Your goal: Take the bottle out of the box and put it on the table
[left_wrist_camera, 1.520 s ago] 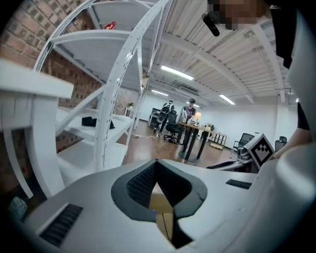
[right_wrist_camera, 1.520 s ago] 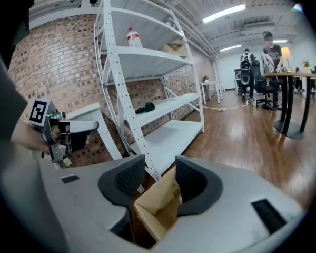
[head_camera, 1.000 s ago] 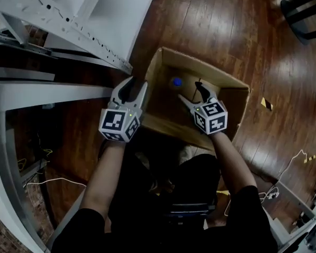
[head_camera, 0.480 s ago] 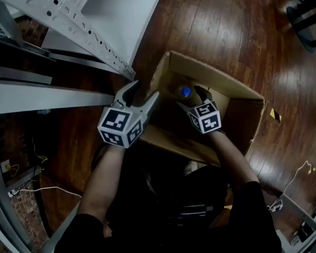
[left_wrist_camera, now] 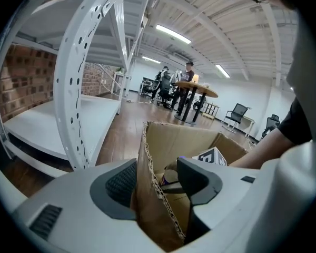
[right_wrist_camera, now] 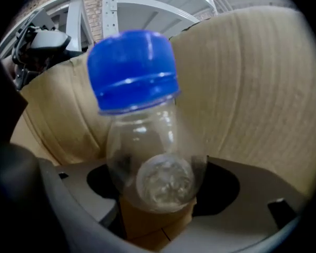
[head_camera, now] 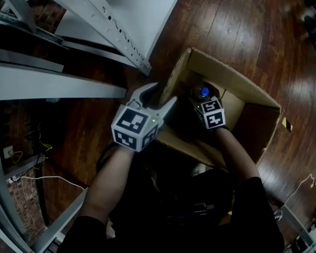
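Both grippers had dropped since a second before. The right gripper [right_wrist_camera: 162, 187] had sunk from above the rim into the box [head_camera: 224, 70], and the left gripper [head_camera: 162, 93] had shifted from outside the box onto its left wall.

At the right jaws the bottle [right_wrist_camera: 147, 141] stood between the pads, which were closing on its clear body below the blue cap [right_wrist_camera: 131, 70]. Dark pad face showed on either side, so I judged the grip not yet firm. At the left jaws the cardboard wall [left_wrist_camera: 155, 204] ran between the pads, one inside and one outside. They too were closing, without yet pinching it as far as I could tell.

Outward from there, the bottle was inside the box, close against that left wall. The box sat on the wooden floor [head_camera: 242, 20] beside a white surface [head_camera: 147, 4] under a perforated frame [head_camera: 110, 30].

To do this step well, the right jaws needed to finish closing squarely across the body, not the tapering neck. Smooth round plastic would likely slip out of a high pinch. The left needed to hold the wall down so the light box would not rise with the bottle. After that, a straight lift clear of the rim seemed best before any sideways swing.
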The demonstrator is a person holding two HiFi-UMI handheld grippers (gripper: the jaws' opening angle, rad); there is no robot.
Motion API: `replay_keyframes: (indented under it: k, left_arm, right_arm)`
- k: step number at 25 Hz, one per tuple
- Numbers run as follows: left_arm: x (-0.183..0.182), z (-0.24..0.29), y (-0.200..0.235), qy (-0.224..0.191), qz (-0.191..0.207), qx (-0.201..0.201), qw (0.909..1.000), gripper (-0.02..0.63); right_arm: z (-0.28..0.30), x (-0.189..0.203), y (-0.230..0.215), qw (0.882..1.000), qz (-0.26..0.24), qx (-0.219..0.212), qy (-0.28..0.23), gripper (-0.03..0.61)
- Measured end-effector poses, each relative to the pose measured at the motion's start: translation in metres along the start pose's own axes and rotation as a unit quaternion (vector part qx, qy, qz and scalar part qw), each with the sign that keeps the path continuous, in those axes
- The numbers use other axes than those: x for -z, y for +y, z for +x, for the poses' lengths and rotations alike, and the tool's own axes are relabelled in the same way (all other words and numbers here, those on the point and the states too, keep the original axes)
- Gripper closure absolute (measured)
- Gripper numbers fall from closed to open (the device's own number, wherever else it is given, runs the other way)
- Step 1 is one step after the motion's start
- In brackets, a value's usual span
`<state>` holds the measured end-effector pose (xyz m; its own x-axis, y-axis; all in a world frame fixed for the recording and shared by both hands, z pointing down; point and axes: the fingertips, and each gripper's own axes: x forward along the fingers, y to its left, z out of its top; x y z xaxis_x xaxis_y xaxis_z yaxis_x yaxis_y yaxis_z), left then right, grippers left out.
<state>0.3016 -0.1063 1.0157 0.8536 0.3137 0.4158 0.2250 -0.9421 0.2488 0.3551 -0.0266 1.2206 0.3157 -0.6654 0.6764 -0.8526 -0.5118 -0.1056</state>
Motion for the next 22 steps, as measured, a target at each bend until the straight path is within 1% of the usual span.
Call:
replay_keyframes:
  k: [1, 5, 9, 11, 13, 15, 16, 19, 20, 22]
  left_arm:
    - [0.001, -0.001, 0.000, 0.002, 0.000, 0.000, 1.0000, 0.368]
    - [0.003, -0.001, 0.006, 0.000, -0.019, -0.002, 0.9998, 0.368]
    - [0.009, 0.001, 0.008, 0.011, -0.035, 0.003, 0.9993, 0.370]
    - [0.011, 0.003, 0.006, 0.019, -0.028, 0.005, 0.9994, 0.370]
    - [0.010, 0.005, 0.005, 0.022, -0.012, 0.003, 0.9997, 0.370]
    - [0.009, 0.000, 0.004, 0.024, 0.004, -0.008, 0.9997, 0.404]
    - [0.006, -0.004, 0.003, 0.022, 0.007, -0.020, 0.9995, 0.408]
    - [-0.021, -0.024, -0.005, 0.006, -0.004, -0.056, 0.9984, 0.408]
    - [-0.035, -0.031, -0.015, 0.006, -0.004, -0.056, 0.9984, 0.408]
    - [-0.065, -0.041, -0.044, 0.024, 0.015, -0.034, 0.9990, 0.408]
  right_arm:
    - [0.001, 0.000, -0.001, 1.000, 0.002, 0.006, -0.002, 0.241]
    - [0.003, -0.001, -0.006, 1.000, 0.005, 0.015, 0.002, 0.244]
    - [0.000, 0.000, -0.004, 1.000, -0.013, 0.016, 0.007, 0.262]
    - [-0.006, -0.005, -0.003, 1.000, -0.009, 0.009, -0.001, 0.267]
    - [-0.017, -0.017, 0.000, 1.000, -0.007, 0.005, -0.016, 0.267]
    - [-0.035, -0.032, 0.009, 1.000, -0.015, 0.004, -0.025, 0.267]
    - [-0.047, -0.041, 0.013, 0.999, -0.017, 0.002, -0.027, 0.267]
    - [-0.094, -0.080, 0.021, 0.999, -0.011, -0.006, -0.030, 0.267]
    - [-0.116, -0.095, 0.022, 1.000, -0.007, -0.006, -0.029, 0.267]
    - [-0.165, -0.122, 0.020, 1.000, 0.005, 0.005, -0.026, 0.267]
